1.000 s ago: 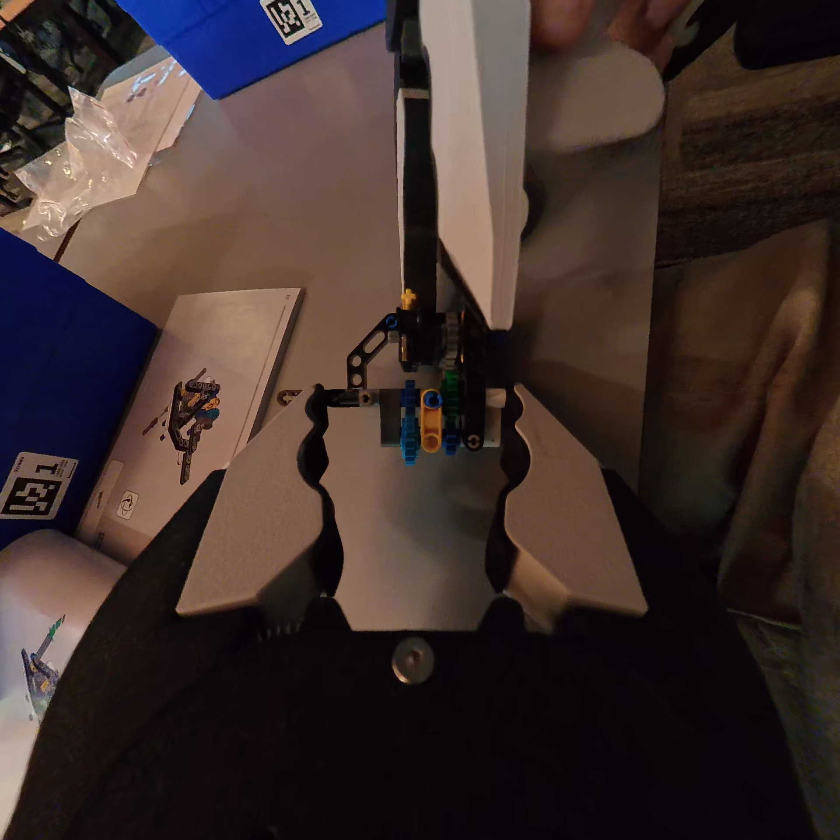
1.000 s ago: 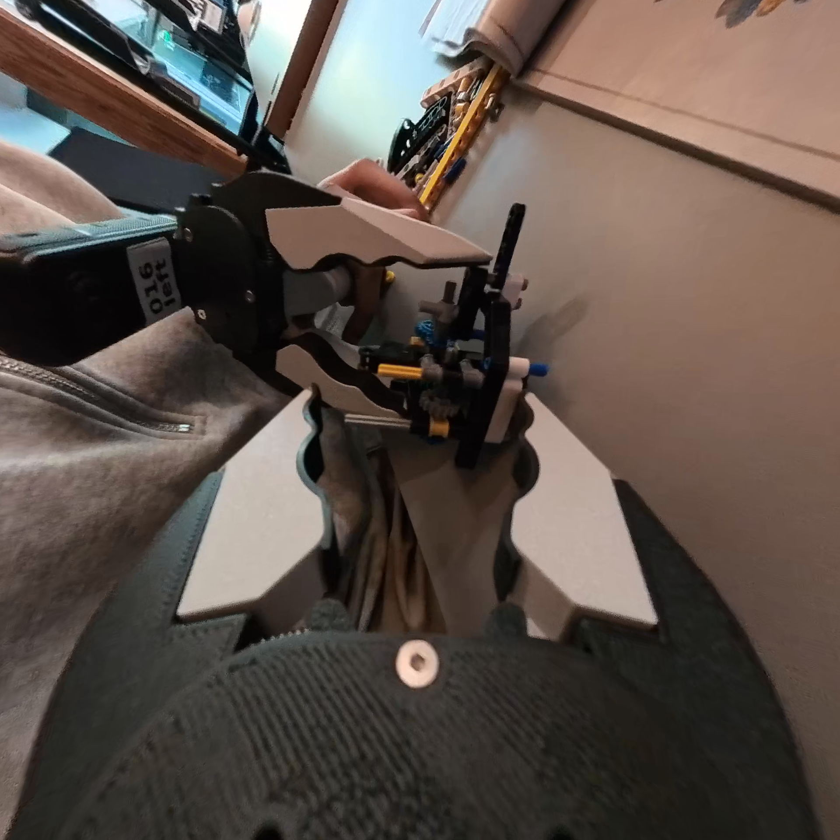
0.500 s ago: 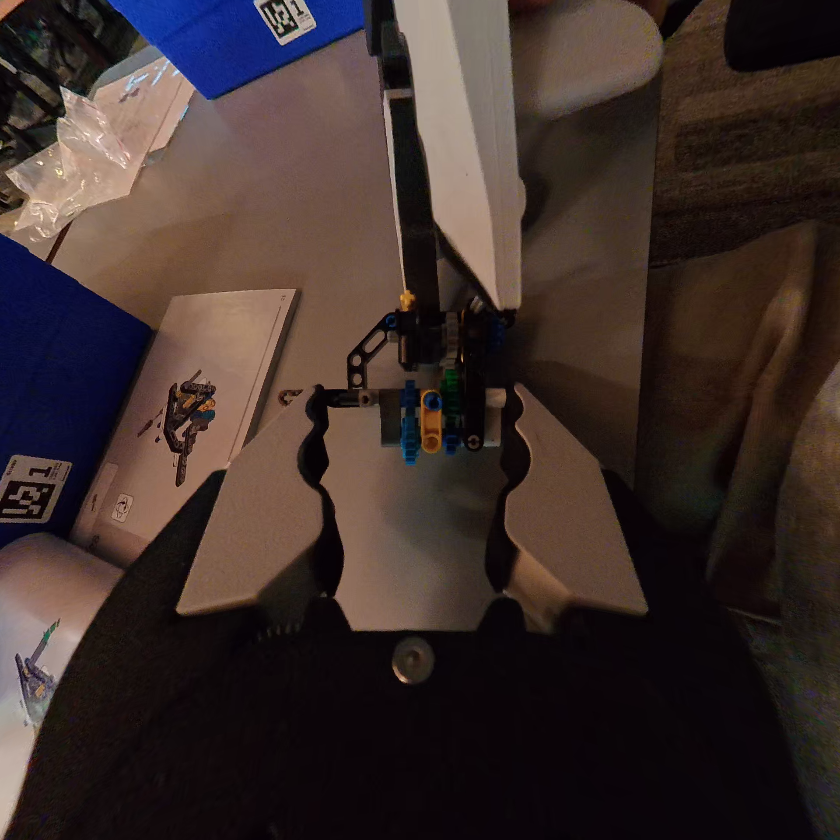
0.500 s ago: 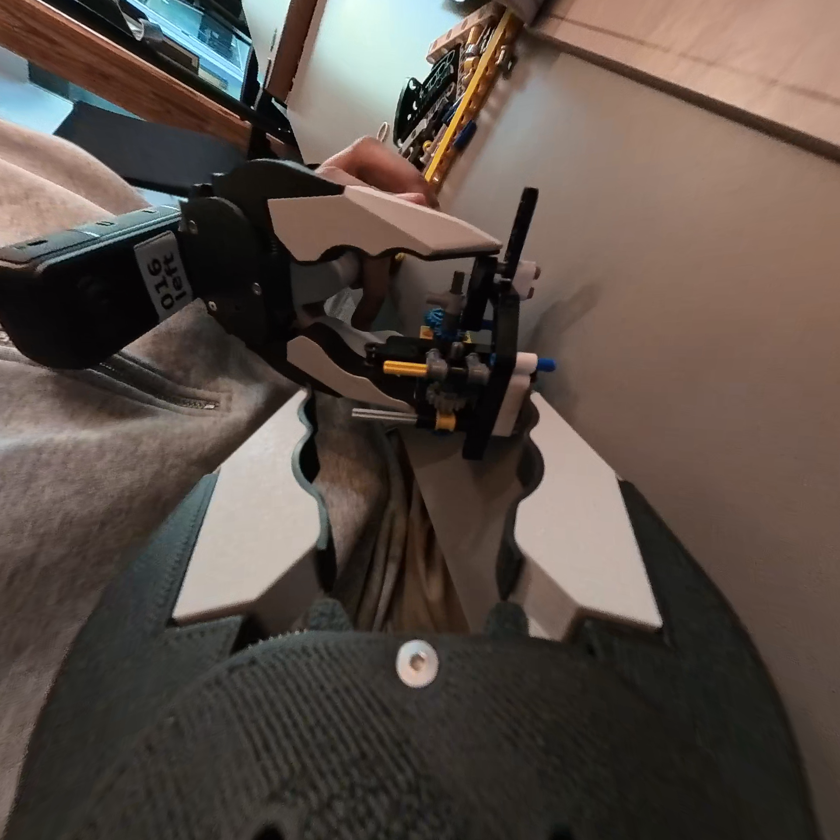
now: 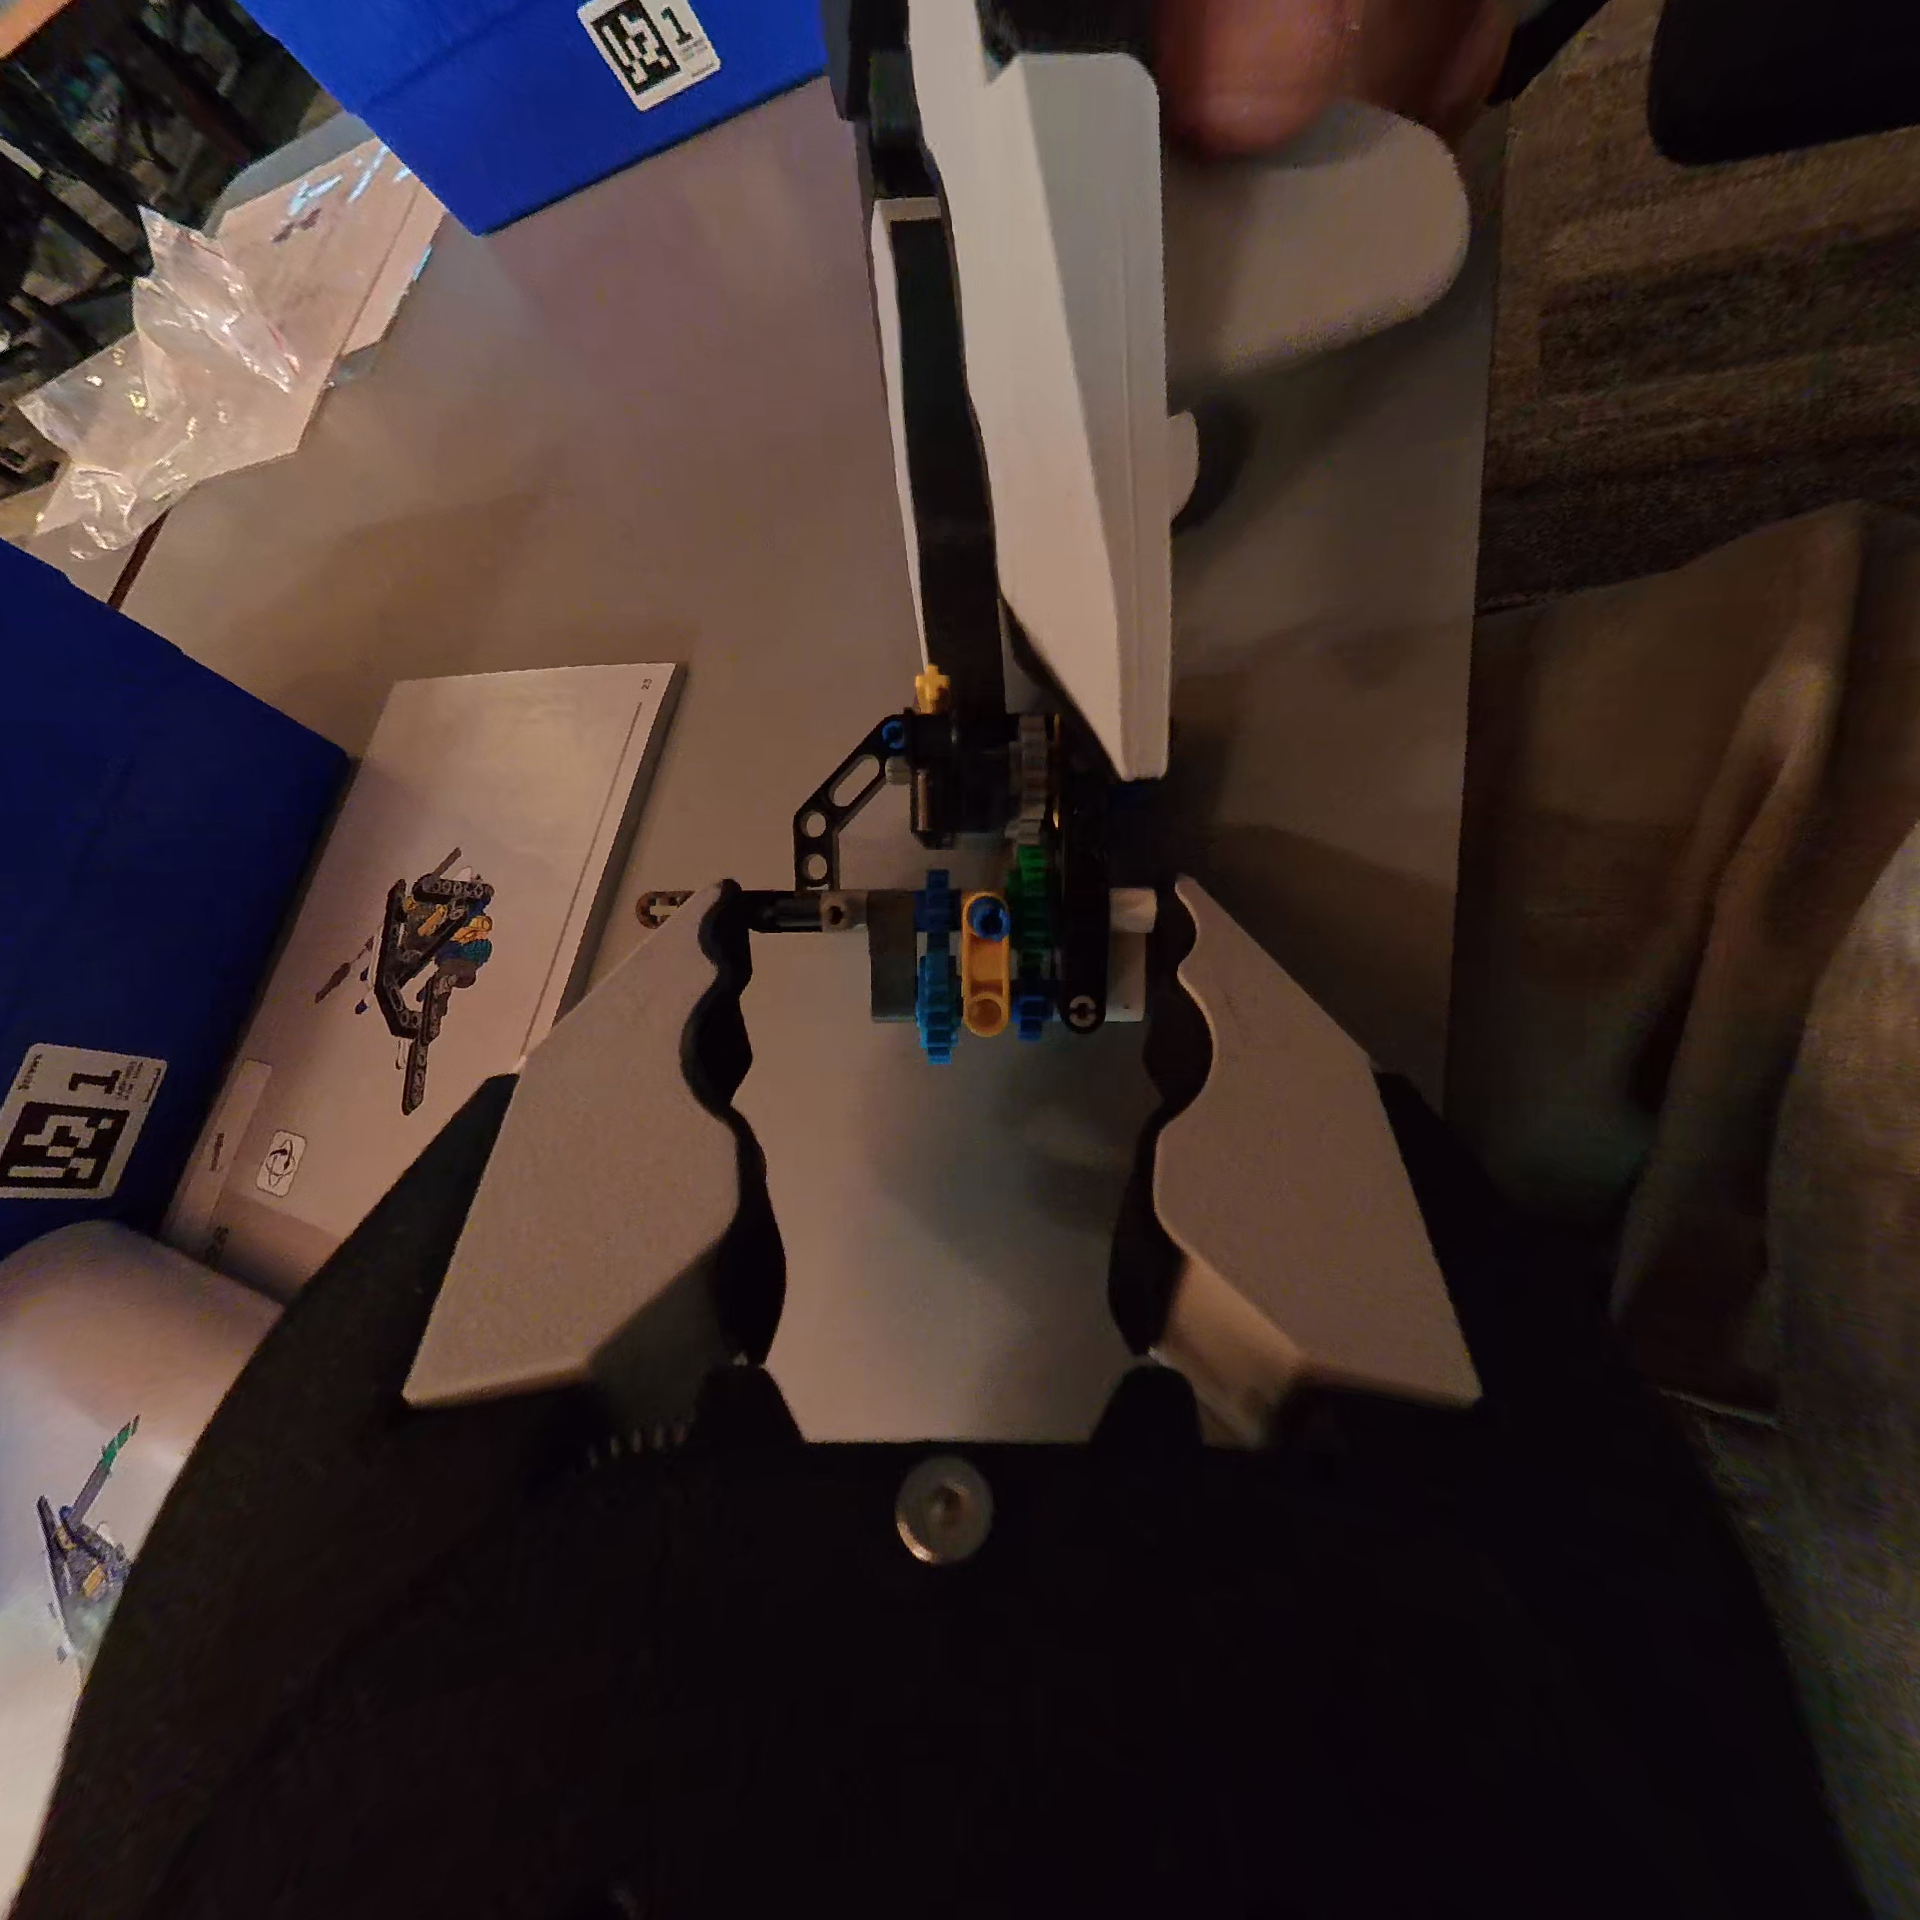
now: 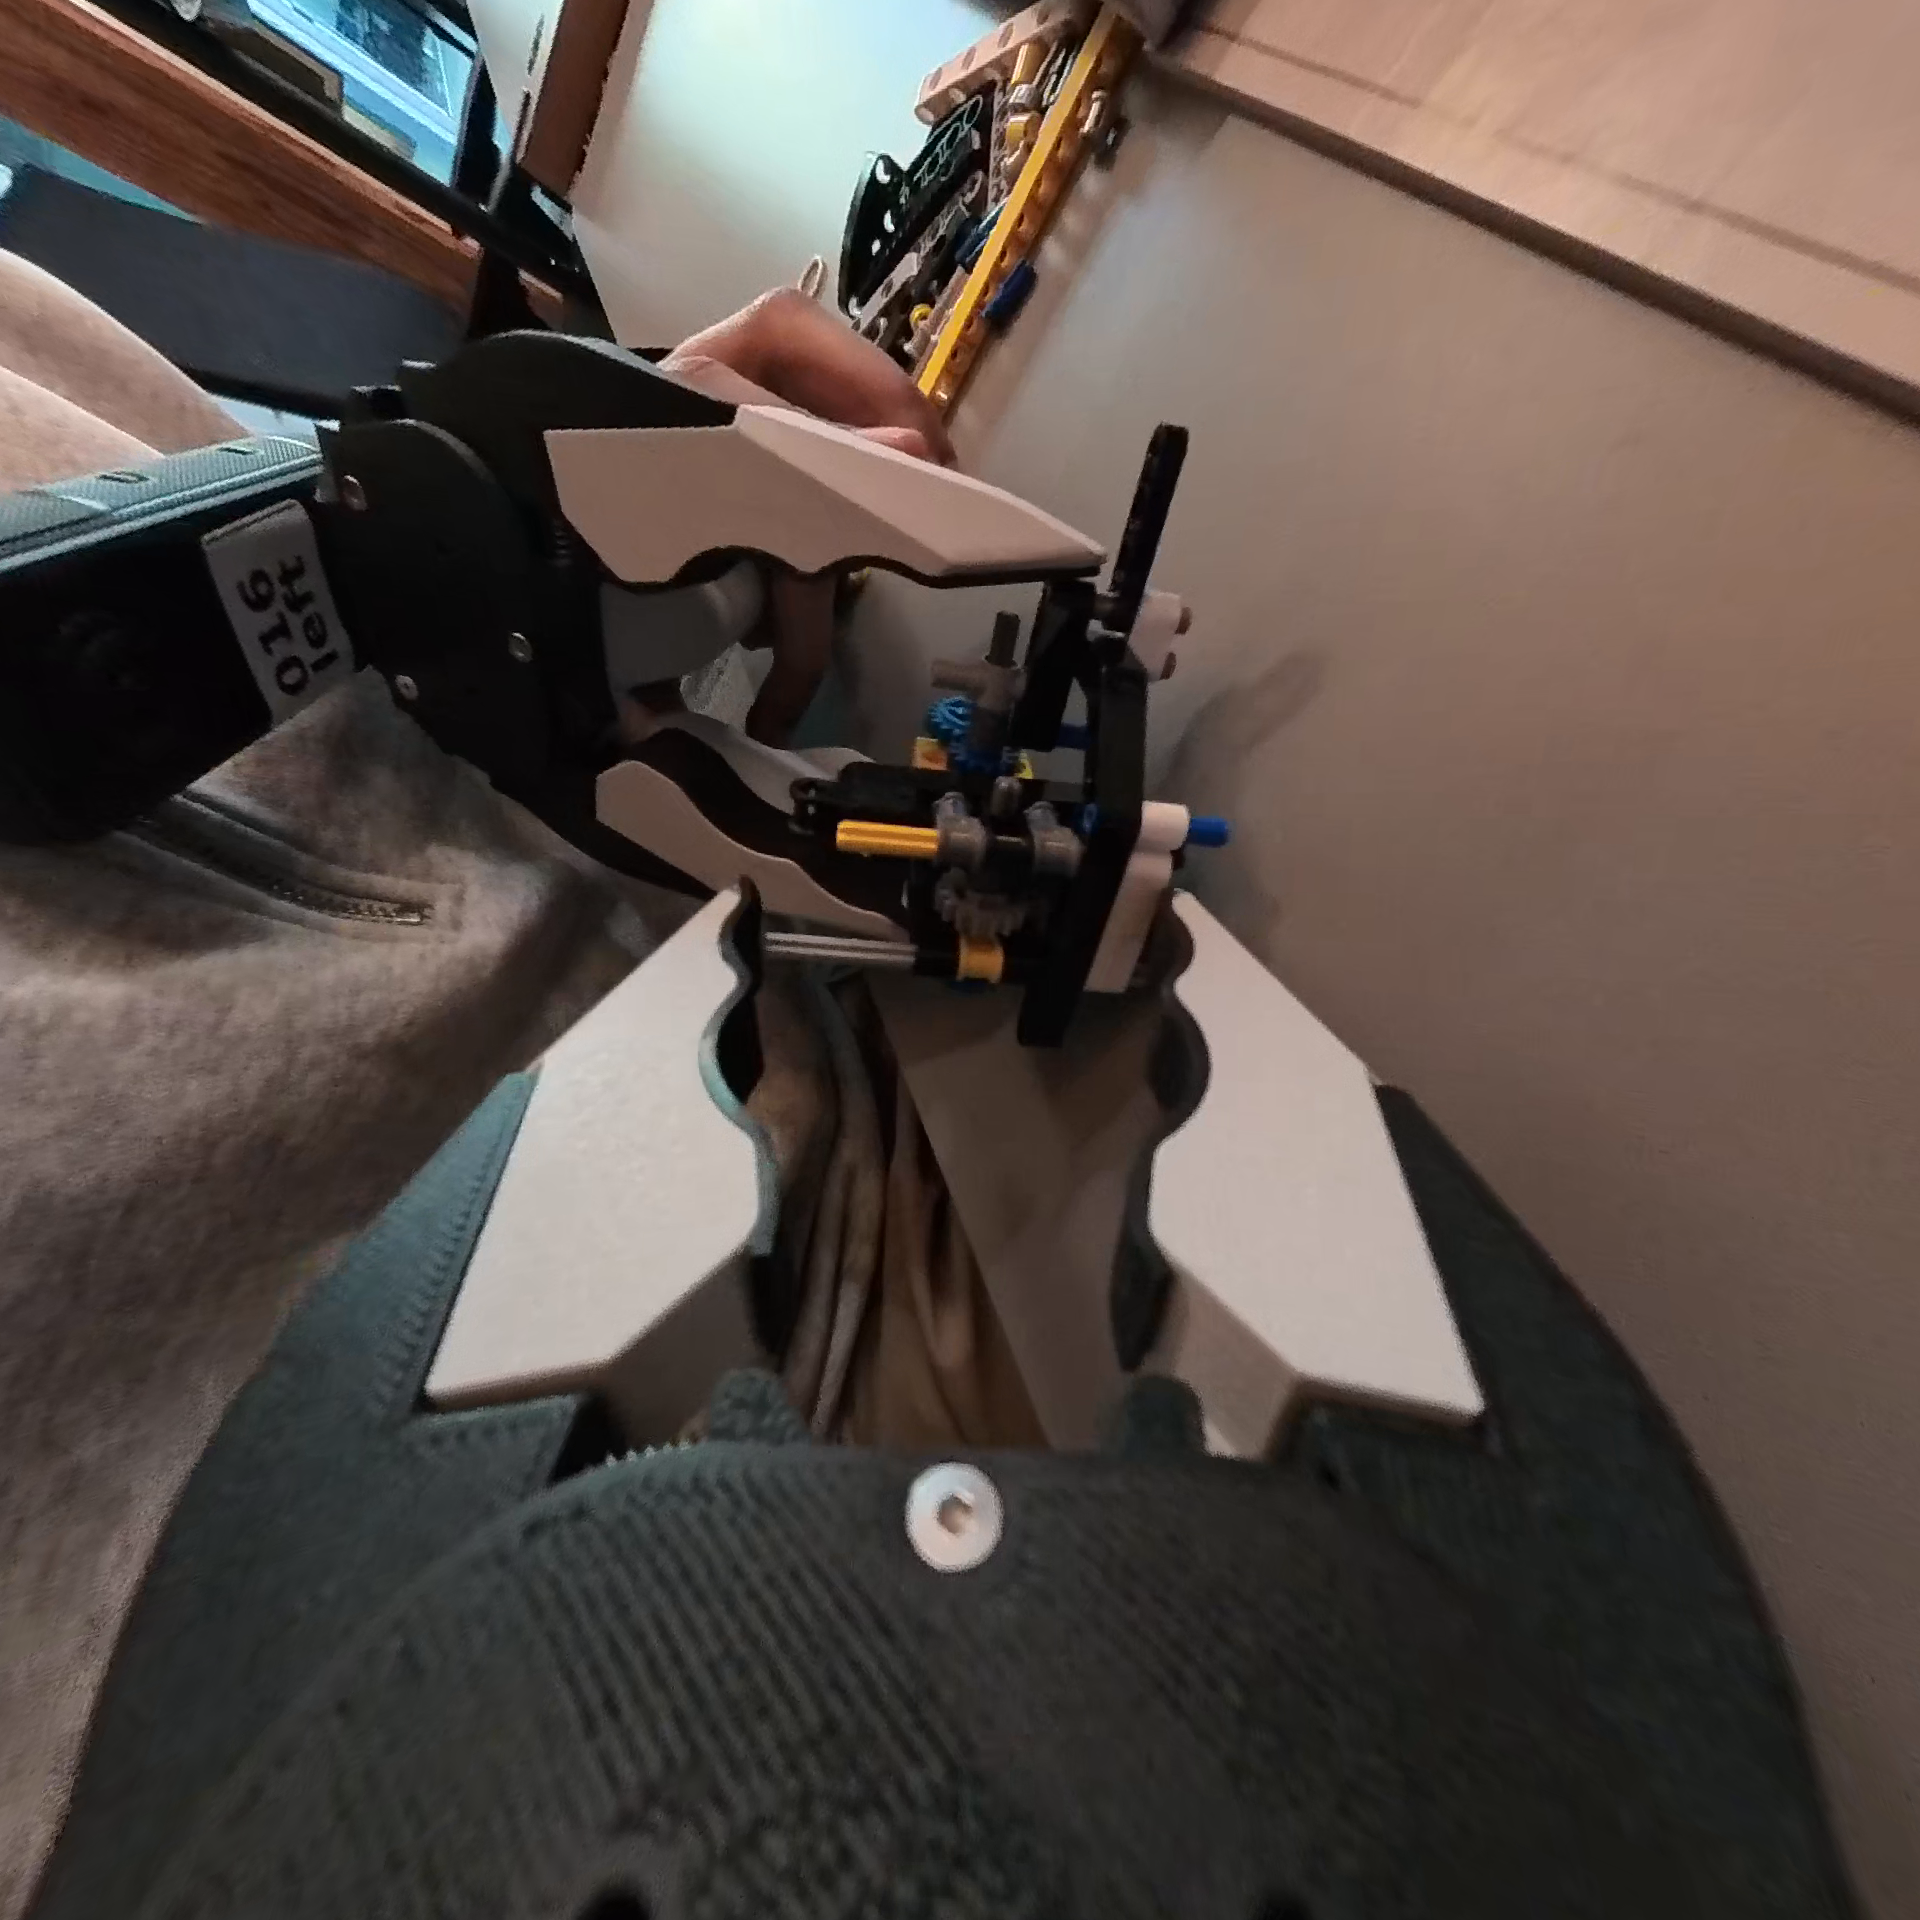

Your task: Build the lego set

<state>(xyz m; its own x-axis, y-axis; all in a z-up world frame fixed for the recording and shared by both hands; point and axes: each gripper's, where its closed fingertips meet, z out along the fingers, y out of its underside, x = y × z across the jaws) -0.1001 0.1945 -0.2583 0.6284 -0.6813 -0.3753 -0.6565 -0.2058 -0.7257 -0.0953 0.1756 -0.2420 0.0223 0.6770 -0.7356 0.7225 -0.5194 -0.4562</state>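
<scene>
Both hand-held grippers clamp the lego assembly (image 5: 977,914) above the table edge (image 5: 1475,727).

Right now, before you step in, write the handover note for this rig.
Left gripper: jaws closed on the half-built model, across its axle ends.
Right gripper: jaws appear closed on the model too, from another side.
The model is held above the table. The booklet lies on the table, and loose parts sit farther off.
Done: the gear core is assembled.
Left: fit the remaining parts. Neither gripper holds a new piece.
</scene>
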